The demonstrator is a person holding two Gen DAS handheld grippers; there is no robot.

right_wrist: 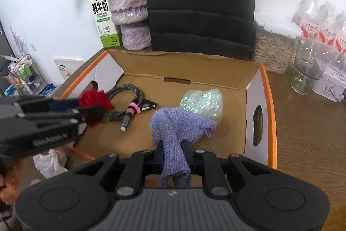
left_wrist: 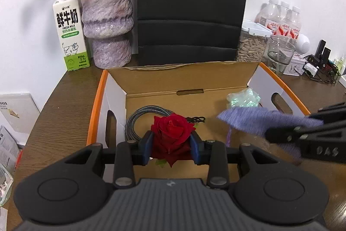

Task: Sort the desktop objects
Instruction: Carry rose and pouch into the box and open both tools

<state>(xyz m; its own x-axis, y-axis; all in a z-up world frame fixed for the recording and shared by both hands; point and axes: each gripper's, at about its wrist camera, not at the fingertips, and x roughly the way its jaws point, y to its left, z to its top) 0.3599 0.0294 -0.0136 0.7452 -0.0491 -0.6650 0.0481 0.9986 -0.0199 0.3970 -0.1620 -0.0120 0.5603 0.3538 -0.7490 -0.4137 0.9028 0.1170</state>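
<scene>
My left gripper [left_wrist: 171,145] is shut on a red rose [left_wrist: 172,133] and holds it above the open cardboard box [left_wrist: 188,81]; the rose also shows in the right wrist view [right_wrist: 95,105]. My right gripper [right_wrist: 173,151] is shut on a purple knitted pouch [right_wrist: 177,129] over the box's right half; the pouch also shows in the left wrist view [left_wrist: 259,120]. In the box lie a coiled grey cable [right_wrist: 127,99] and a shiny green bag [right_wrist: 203,103].
Behind the box stand a milk carton [left_wrist: 70,36], a purple vase [left_wrist: 107,23] with wilted flowers, a black chair back [left_wrist: 190,8], a jar of seeds [left_wrist: 250,44], a glass [right_wrist: 307,66] and water bottles [left_wrist: 281,16]. Crumpled white tissue [right_wrist: 50,161] lies left of the box.
</scene>
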